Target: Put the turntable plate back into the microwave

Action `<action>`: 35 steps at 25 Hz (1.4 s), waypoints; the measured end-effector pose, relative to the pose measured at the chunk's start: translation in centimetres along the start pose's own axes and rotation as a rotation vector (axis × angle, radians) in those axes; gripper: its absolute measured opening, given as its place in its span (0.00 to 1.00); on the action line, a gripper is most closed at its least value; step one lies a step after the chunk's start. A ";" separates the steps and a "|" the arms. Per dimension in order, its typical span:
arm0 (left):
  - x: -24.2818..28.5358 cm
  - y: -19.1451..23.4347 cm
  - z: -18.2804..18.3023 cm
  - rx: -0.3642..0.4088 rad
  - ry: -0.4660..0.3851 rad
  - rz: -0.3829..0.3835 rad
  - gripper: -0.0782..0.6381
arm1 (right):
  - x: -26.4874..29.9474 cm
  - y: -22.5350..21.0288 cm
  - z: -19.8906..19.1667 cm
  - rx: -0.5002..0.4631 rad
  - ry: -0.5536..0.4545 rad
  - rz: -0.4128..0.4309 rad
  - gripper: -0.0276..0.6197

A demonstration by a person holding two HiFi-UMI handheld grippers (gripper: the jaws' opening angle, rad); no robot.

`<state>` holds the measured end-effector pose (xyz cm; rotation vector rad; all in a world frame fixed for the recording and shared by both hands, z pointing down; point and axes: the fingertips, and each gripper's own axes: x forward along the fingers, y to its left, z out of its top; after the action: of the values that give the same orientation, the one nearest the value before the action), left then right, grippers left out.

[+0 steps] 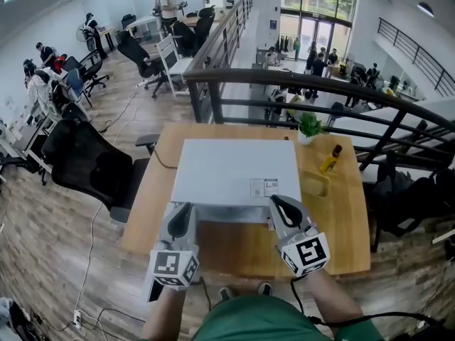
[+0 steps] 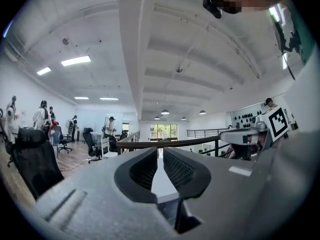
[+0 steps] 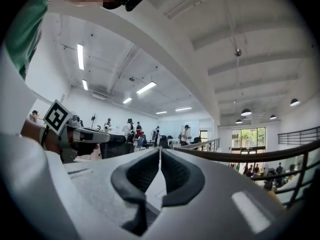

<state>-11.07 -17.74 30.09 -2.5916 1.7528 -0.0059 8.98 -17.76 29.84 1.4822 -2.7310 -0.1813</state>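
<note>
Left tongs (image 1: pixel 183 216) and right tongs (image 1: pixel 281 209) both closed on nothing before the microwave (image 1: pixel 238 169); turntable plate unseen, so completion cannot be confirmed.

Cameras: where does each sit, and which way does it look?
Head view: on the person's head, steeply down onto microwave and table; left tool, right tool, forearms show.
Left gripper view: on the left tool, level over the railing; shut jaws show.
Right gripper view: on the right tool, likewise.
Shared: both gripper views catch that railing and the other tool.
</note>
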 end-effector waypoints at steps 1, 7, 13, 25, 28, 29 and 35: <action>0.0 0.3 0.8 0.009 -0.017 0.008 0.17 | -0.1 -0.7 0.5 0.007 -0.015 -0.022 0.06; -0.2 0.1 3.8 0.001 -0.085 -0.007 0.17 | -0.4 -2.2 3.1 -0.011 -0.081 -0.065 0.06; -0.1 0.1 3.9 -0.002 -0.086 -0.013 0.17 | -0.3 -2.1 4.2 -0.042 -0.100 -0.070 0.05; -0.1 0.1 3.0 -0.008 -0.068 -0.010 0.17 | -0.4 -2.0 4.3 -0.060 -0.104 -0.084 0.05; -0.1 -0.1 2.8 -0.008 -0.069 -0.016 0.17 | -0.6 -2.0 4.3 -0.064 -0.105 -0.086 0.05; -0.2 -0.1 2.8 -0.008 -0.069 -0.016 0.17 | -0.6 -2.1 4.4 -0.064 -0.104 -0.088 0.05; 0.0 -0.2 2.9 -0.006 -0.072 -0.022 0.17 | -0.6 -2.1 4.3 -0.066 -0.102 -0.094 0.05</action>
<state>-10.86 -17.61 27.24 -2.5810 1.7028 0.0919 10.71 -18.02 25.30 1.6274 -2.7039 -0.3556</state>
